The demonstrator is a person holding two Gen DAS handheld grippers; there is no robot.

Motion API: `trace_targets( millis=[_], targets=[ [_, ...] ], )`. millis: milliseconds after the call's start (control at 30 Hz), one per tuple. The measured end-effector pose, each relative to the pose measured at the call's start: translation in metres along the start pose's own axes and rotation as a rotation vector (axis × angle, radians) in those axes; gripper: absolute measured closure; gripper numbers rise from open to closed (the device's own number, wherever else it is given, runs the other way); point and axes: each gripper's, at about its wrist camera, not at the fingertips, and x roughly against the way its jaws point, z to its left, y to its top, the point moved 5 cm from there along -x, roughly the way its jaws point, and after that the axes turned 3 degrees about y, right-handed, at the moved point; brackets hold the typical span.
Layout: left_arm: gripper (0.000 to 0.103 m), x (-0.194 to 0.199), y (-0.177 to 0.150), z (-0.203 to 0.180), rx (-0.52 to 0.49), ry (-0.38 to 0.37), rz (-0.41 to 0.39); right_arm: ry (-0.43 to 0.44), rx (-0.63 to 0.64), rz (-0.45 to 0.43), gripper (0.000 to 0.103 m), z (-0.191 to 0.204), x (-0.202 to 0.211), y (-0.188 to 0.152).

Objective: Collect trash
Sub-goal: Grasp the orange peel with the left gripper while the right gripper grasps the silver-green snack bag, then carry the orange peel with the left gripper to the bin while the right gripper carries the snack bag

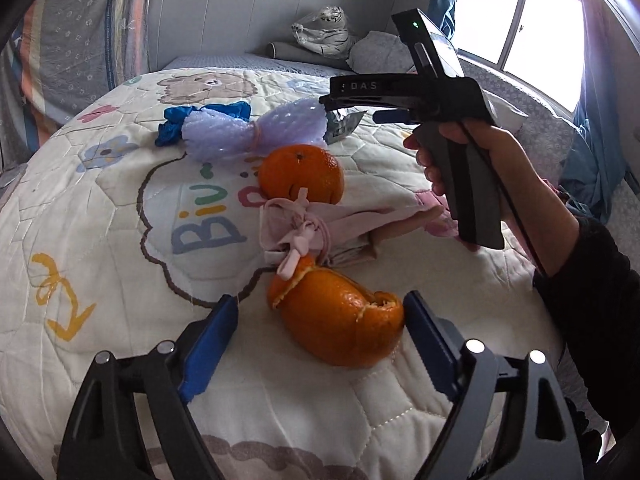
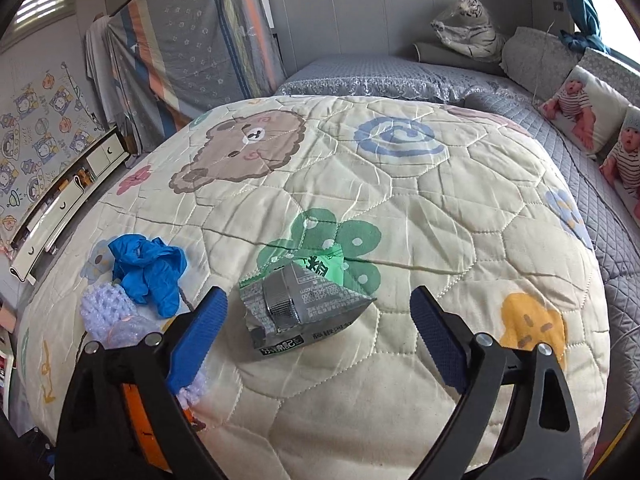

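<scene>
An orange peel (image 1: 340,320) lies on the quilt (image 1: 120,240) between the open jaws of my left gripper (image 1: 320,312). Beyond it lie a pink cloth bundle (image 1: 320,232), a second orange peel (image 1: 302,174), purple bubble wrap (image 1: 248,130) and a crumpled blue glove (image 1: 208,118). My right gripper (image 2: 318,308) is open over a silver and green snack wrapper (image 2: 300,304); it shows in the left wrist view (image 1: 348,108) above that wrapper (image 1: 344,126). The glove (image 2: 146,268) and bubble wrap (image 2: 108,312) lie left of it.
The quilt covers a bed with a grey bedspread (image 2: 400,72), a plush tiger (image 2: 468,28) and baby-print pillows (image 2: 580,116) at the far side. A window (image 1: 520,16) is at right. A white dresser (image 2: 68,196) stands left of the bed.
</scene>
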Motion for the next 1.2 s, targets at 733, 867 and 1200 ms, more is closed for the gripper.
trace_targets(
  millis=[733, 867, 1200],
  targets=[
    [0.054, 0.015, -0.003, 0.007, 0.04, -0.044, -0.02, 0.044, -0.004, -0.055, 0.058, 0.008, 0.014, 0.004],
    [0.054, 0.024, -0.003, 0.014, 0.06, -0.036, -0.042, 0.055, -0.017, -0.073, 0.058, 0.006, 0.024, 0.007],
    [0.054, 0.055, 0.001, 0.028, 0.096, -0.004, -0.151, 0.047, -0.03, -0.13, 0.058, 0.005, 0.06, 0.016]
  ],
)
